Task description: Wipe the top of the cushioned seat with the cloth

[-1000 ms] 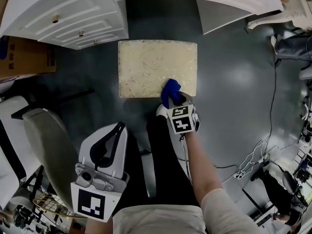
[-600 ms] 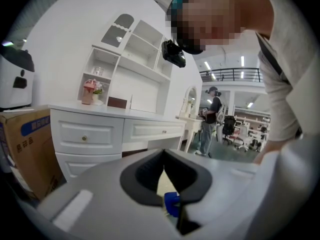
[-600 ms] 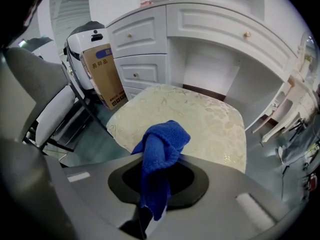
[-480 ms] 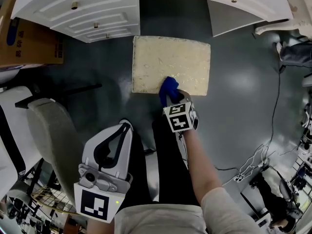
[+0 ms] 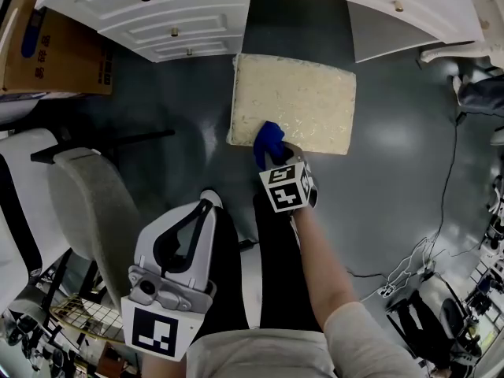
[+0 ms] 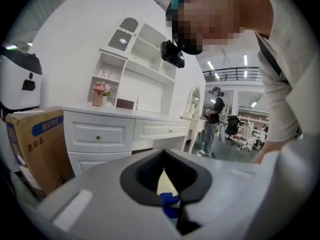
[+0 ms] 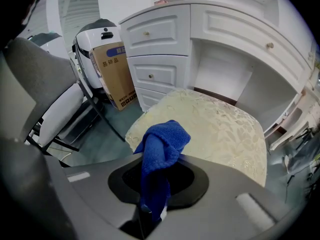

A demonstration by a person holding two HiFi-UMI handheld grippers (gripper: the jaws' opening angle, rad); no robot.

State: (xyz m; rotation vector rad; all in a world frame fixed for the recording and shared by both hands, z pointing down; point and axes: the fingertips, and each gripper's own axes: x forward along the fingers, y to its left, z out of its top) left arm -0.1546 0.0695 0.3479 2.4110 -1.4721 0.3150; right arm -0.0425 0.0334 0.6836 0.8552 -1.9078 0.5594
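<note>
The cushioned seat [image 5: 303, 101] is a cream, leaf-patterned pad on the dark floor in front of the white vanity. A blue cloth [image 5: 268, 141] rests on its near edge, left of the middle. My right gripper [image 5: 272, 156] is shut on that cloth and held just over the seat's front edge. In the right gripper view the cloth [image 7: 161, 149] bunches up out of the jaws, with the seat [image 7: 220, 129] beyond it. My left gripper [image 5: 204, 205] hangs low at the left, well short of the seat. It is shut and holds nothing.
White vanity drawers [image 5: 169, 10] stand behind the seat, and a cardboard box [image 5: 55, 53] is at the far left. A grey chair [image 5: 83, 211] stands close on the left. Cables [image 5: 405, 262] trail over the floor at the right. My legs are below the seat's front edge.
My right gripper has slid the cloth leftwards along the seat's near edge, from right of the middle to left of it. The left gripper has barely moved.
</note>
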